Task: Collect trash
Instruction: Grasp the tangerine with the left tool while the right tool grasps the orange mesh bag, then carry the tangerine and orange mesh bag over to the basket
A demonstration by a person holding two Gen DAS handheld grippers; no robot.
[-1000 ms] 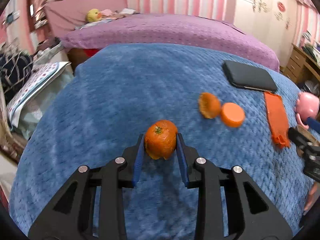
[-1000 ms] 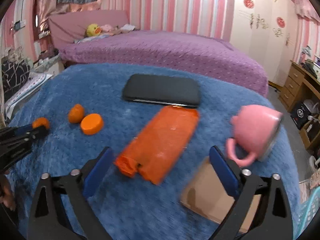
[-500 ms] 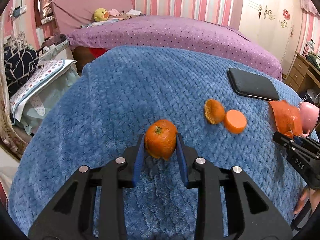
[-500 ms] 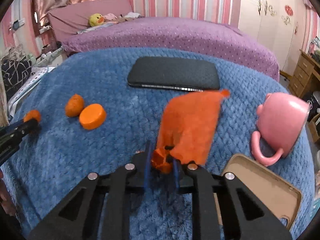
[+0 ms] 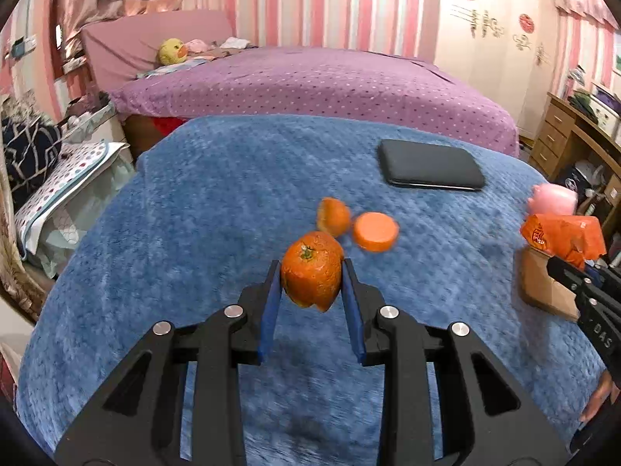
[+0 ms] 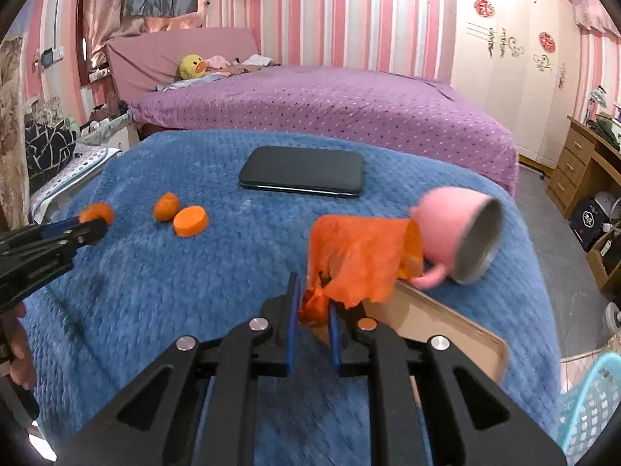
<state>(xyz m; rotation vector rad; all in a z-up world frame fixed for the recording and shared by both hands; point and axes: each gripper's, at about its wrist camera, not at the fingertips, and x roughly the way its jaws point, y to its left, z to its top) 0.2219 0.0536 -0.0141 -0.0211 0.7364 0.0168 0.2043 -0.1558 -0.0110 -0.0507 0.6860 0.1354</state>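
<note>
My left gripper (image 5: 310, 291) is shut on an orange peel (image 5: 311, 272) and holds it above the blue blanket (image 5: 194, 213). My right gripper (image 6: 313, 310) is shut on a crumpled orange wrapper (image 6: 361, 260), lifted off the blanket; the wrapper also shows at the right edge of the left wrist view (image 5: 562, 235). Two more orange peel pieces (image 6: 167, 206) (image 6: 190, 220) lie on the blanket to the left; they also show beyond the held peel in the left wrist view (image 5: 333, 216) (image 5: 375, 232). The left gripper with its peel shows at the left in the right wrist view (image 6: 91, 223).
A black phone (image 6: 302, 171) lies at the blanket's far side. A pink mug (image 6: 458, 233) lies on its side next to a brown board (image 6: 438, 322). A light blue basket (image 6: 594, 407) stands at the lower right. A purple bed (image 6: 330, 105) is behind.
My right gripper closed on the orange wrapper and lifted it off the blanket. My left gripper kept hold of the peel and rose a little.
</note>
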